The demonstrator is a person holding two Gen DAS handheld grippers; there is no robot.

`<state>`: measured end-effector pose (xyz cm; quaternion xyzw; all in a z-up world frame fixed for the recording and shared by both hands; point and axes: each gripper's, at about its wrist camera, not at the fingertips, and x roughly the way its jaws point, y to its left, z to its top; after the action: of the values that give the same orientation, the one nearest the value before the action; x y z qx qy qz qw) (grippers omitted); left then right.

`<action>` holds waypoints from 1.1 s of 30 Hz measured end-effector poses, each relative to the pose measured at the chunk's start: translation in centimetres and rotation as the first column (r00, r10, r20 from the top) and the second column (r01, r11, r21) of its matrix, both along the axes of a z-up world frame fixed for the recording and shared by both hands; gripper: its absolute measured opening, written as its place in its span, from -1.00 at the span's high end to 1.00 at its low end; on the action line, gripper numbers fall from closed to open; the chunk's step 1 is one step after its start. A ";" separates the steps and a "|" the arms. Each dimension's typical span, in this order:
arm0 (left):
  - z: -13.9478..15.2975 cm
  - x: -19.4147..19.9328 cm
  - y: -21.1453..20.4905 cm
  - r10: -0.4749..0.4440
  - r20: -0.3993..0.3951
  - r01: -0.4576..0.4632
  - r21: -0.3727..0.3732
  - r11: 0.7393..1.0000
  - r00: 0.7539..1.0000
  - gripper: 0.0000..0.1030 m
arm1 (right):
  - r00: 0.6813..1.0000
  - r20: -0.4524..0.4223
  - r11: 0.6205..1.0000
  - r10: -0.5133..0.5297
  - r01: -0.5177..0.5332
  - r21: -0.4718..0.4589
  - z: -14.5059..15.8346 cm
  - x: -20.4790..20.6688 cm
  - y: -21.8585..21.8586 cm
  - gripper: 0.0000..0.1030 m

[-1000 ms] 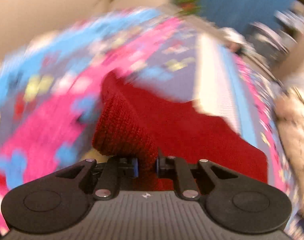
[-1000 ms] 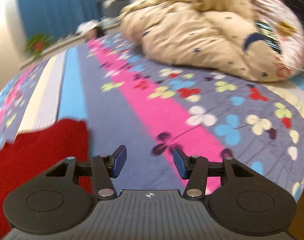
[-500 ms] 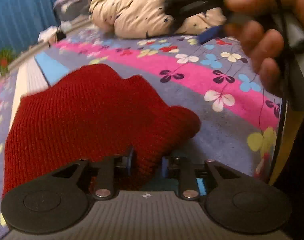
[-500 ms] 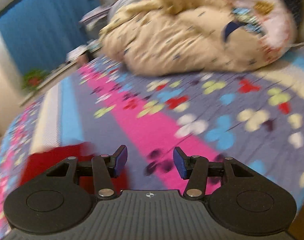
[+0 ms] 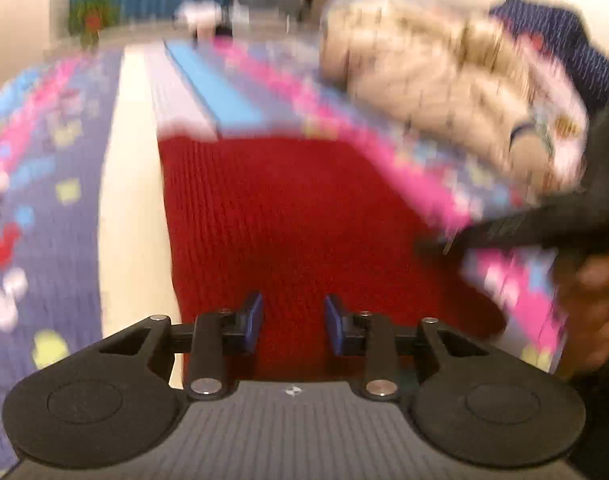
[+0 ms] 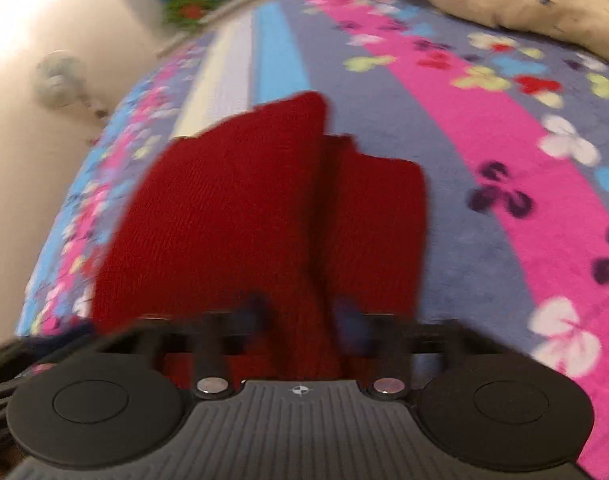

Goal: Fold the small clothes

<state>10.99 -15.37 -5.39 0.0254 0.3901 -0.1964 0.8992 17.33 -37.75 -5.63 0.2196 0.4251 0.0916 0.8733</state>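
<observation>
Floral bedspread (image 6: 484, 128) w/ ribbed red knit (image 5: 288, 216)

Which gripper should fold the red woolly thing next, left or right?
Probably the right gripper: a raised fold of the red knit sits between its fingers, ready to pinch. The left gripper is open above flat knit, holding nothing.

The red knit garment (image 5: 288, 220) is a dark red piece with fine vertical ribbing. In the left wrist view it lies flat, filling the centre of the frame from the middle down to the lower edge, with a straight left edge and a straight top edge. In the right wrist view (image 6: 240, 216) it sits centre-left, one layer lying over another, a ridge running down its middle, its top edge stepped and uneven.
</observation>
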 end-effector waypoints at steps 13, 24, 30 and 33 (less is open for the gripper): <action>-0.4 -0.8 -2.4 -0.170 -0.031 0.172 0.081 0.982 0.985 -0.11 | 0.994 -0.078 0.992 -0.081 0.073 -0.101 -1.1 -1.2 -1.1 -0.09; 3.7 6.4 3.4 0.135 -0.044 -0.140 -0.114 0.984 0.990 -0.79 | 0.975 -0.161 0.984 -0.154 0.166 0.060 -3.0 0.2 -2.7 -0.68; 0.8 11.5 5.0 0.197 -0.250 -0.247 -0.190 0.950 0.948 -0.80 | 0.974 -0.176 0.987 -0.145 0.155 0.044 -3.6 0.6 -1.6 -0.76; -0.8 13.4 5.2 0.180 -0.293 -0.249 -0.217 0.944 0.939 -0.86 | 0.973 -0.180 0.987 -0.143 0.154 0.047 -3.8 0.7 -1.6 -0.77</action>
<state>24.36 -10.14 -6.22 -0.1584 0.4810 -0.1456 0.8499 18.01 -39.38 -9.41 0.2846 0.4800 0.0191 0.8296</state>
